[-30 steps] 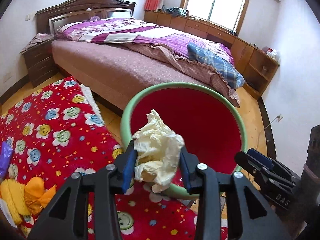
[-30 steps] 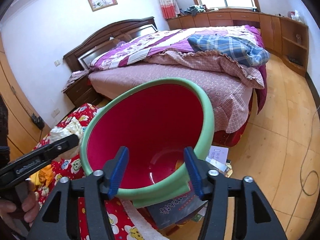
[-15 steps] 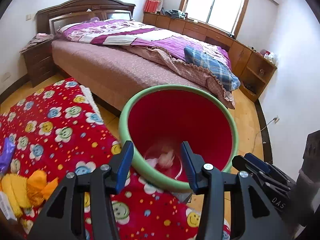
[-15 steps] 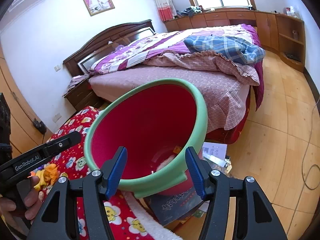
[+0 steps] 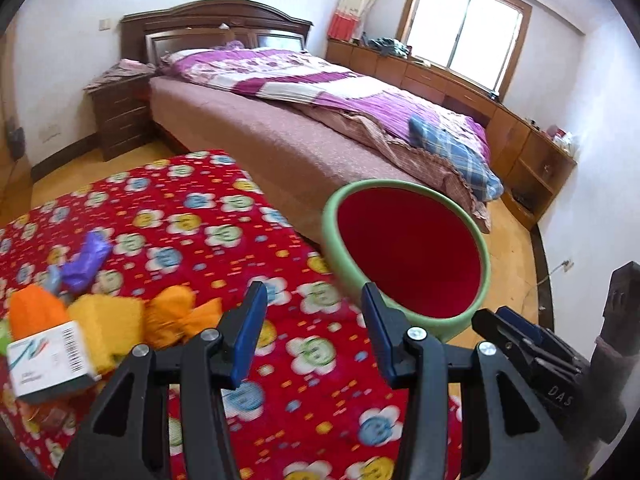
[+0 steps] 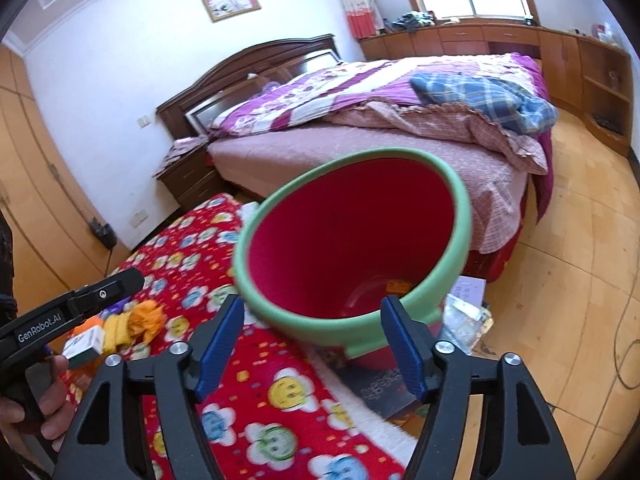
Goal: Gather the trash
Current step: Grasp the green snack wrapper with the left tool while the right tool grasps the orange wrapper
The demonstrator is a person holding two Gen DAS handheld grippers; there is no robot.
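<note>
The red bin with a green rim [image 5: 329, 236] leans tilted at the mat's edge beside the bed. My left gripper [image 5: 314, 308] is open and holds nothing, hovering over the red flowered mat [image 5: 180, 216] left of the bin. Loose trash lies on the mat: orange wrappers [image 5: 176, 312], a purple wrapper [image 5: 86, 260] and a white box [image 5: 44, 356]. My right gripper [image 6: 313, 312] has its jaws opening. The bin's near rim [image 6: 340, 332] runs between them and the pads look clear of it. Small scraps [image 6: 396, 286] lie at the bin's bottom.
A wide bed [image 5: 280, 136] stands behind the bin, with a dark nightstand [image 5: 120, 116] at its head. Books and papers [image 6: 384, 388] lie under and beside the bin on the wooden floor. A cable [image 6: 624, 360] trails at the right. A hand [image 6: 40, 400] holds the left gripper.
The left gripper let a pale paper wad fall into the bin, then swung left over the mat. The right gripper's jaws have spread wider at the bin's rim.
</note>
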